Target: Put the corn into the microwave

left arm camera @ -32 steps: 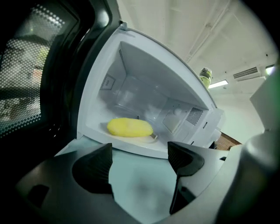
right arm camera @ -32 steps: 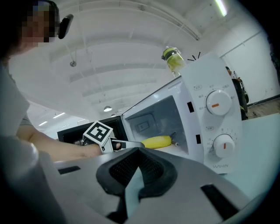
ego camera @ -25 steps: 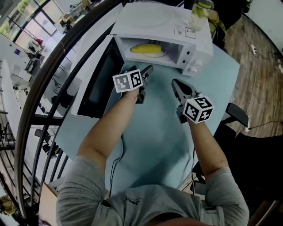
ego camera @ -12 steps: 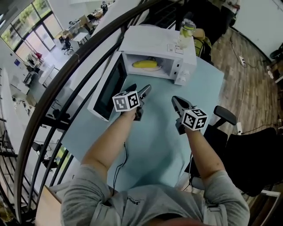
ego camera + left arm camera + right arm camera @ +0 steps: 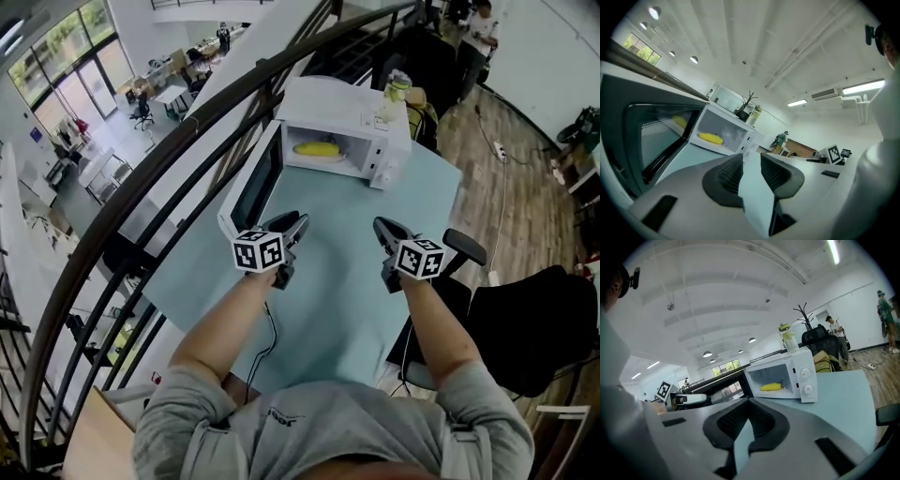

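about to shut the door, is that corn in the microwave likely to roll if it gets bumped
Possibly: the corn is a rounded cob lying on its side, so a nudge could roll it. It looks stiff, not floppy. It sits inside the microwave, so the open door probably won't touch it.

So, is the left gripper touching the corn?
Apart. Head view: the left gripper hangs over the table, short of the microwave where the corn lies. Its jaws have just been closing, with nothing between.

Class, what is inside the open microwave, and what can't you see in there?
One yellow corn lies in the microwave; nothing else shows. The corn covers whatever it rests on.
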Action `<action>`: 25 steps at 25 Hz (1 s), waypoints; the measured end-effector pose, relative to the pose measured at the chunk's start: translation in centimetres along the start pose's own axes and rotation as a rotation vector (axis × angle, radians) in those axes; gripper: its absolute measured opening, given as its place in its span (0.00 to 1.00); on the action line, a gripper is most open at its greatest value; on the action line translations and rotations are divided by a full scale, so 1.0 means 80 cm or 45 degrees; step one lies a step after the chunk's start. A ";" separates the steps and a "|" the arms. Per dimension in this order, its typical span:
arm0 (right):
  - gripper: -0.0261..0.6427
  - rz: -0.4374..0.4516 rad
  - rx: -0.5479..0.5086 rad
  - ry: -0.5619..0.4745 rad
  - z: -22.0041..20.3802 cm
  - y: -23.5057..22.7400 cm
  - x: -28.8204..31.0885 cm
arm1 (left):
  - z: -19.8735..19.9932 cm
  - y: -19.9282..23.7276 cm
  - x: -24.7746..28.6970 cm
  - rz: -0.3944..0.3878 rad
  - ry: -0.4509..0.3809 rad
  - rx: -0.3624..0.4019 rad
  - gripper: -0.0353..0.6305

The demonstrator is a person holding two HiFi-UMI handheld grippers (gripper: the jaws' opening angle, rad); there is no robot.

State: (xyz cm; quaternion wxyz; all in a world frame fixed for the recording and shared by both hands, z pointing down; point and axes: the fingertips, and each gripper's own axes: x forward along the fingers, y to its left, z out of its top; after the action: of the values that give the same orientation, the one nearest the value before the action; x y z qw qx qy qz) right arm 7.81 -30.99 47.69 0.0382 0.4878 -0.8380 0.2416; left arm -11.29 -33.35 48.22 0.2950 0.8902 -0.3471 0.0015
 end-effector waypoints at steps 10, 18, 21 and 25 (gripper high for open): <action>0.07 -0.043 0.029 -0.010 -0.007 0.032 -0.103 | -0.044 -0.079 -0.097 -0.173 -0.072 -0.028 0.08; 0.07 0.139 -0.109 0.075 -0.020 0.072 -0.190 | -0.095 -0.216 -0.177 -0.050 -0.113 0.033 0.08; 0.06 0.213 -0.106 0.092 -0.030 0.075 -0.208 | -0.099 -0.256 -0.197 -0.003 -0.148 0.057 0.08; 0.06 0.320 -0.098 0.110 -0.044 0.077 -0.223 | -0.100 -0.287 -0.224 0.097 -0.200 0.083 0.08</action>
State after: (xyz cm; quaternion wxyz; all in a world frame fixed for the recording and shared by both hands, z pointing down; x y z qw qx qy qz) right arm 11.35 -12.68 43.17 0.0623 0.3662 -0.8988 0.2328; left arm -9.07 -4.62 39.03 0.2374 0.8829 -0.4026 -0.0458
